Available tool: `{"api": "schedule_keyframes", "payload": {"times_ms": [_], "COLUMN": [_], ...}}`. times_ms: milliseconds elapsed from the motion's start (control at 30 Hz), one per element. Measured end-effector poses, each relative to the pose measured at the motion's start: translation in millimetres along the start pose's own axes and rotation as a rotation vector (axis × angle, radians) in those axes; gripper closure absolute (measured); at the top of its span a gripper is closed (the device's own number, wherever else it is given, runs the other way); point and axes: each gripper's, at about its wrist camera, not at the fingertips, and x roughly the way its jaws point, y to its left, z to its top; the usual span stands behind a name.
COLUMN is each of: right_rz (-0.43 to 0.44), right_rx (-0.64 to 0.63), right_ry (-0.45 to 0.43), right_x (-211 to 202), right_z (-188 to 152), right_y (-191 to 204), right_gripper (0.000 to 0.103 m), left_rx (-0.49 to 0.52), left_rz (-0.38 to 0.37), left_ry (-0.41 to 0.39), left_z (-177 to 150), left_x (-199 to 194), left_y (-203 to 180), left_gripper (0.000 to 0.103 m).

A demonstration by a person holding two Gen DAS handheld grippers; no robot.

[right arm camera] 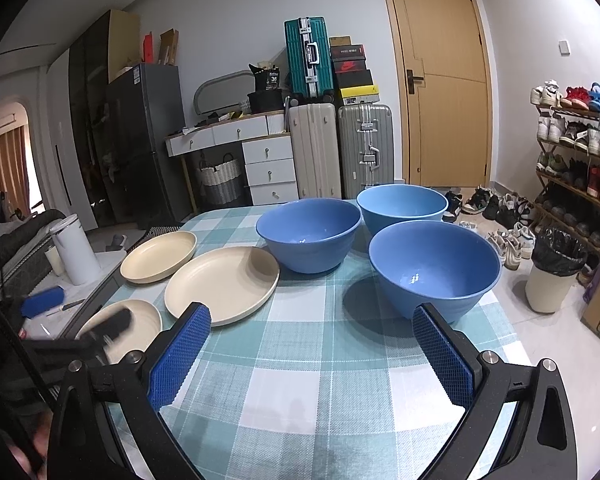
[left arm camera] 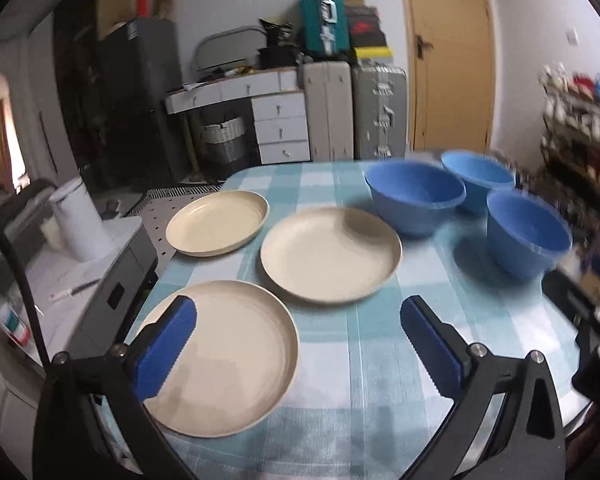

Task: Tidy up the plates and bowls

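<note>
Right wrist: right gripper (right arm camera: 312,350) jaws spread, ribbed blue pads; left gripper (left arm camera: 298,350) jaws spread; round blue bowls (right arm camera: 434,266).

Right wrist view: the number "36" reads in white on a black bag (right arm camera: 269,77) atop the desk (right arm camera: 236,120). A red swoosh logo shows on a black shoebox (right arm camera: 348,67) stacked on the suitcases. White lettering on the shoebox above it is too small to read. Left wrist view: blurred, nothing legible.
</note>
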Motion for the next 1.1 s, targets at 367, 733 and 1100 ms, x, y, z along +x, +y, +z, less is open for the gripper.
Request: {"api": "schedule_keyframes", "payload": {"times_ms": [367, 733, 1100], "right_rz": [0.003, 0.002, -0.012], "right_rx": [0.008, 0.003, -0.018], "right_ry": [0.002, 0.003, -0.003], "right_x": [0.8, -0.8, -1.5], "right_z": [0.0, -0.9, -0.4], "right_y": [-2.6, -1.2, 0.3], "right_gripper": [0.001, 0.001, 0.001], "left_rx": [-0.132, -0.196, -0.185], "left_rz": [-0.034, -0.154, -0.106], "left_ry": [0.043, 0.091, 0.14], "left_z": [1.8, -0.8, -4.5], "left_x": [7.9, 19.5, 29.7], "left_y": [23.5, 18.4, 21.9], "left_gripper": [0.0, 0.0, 0.0]}}
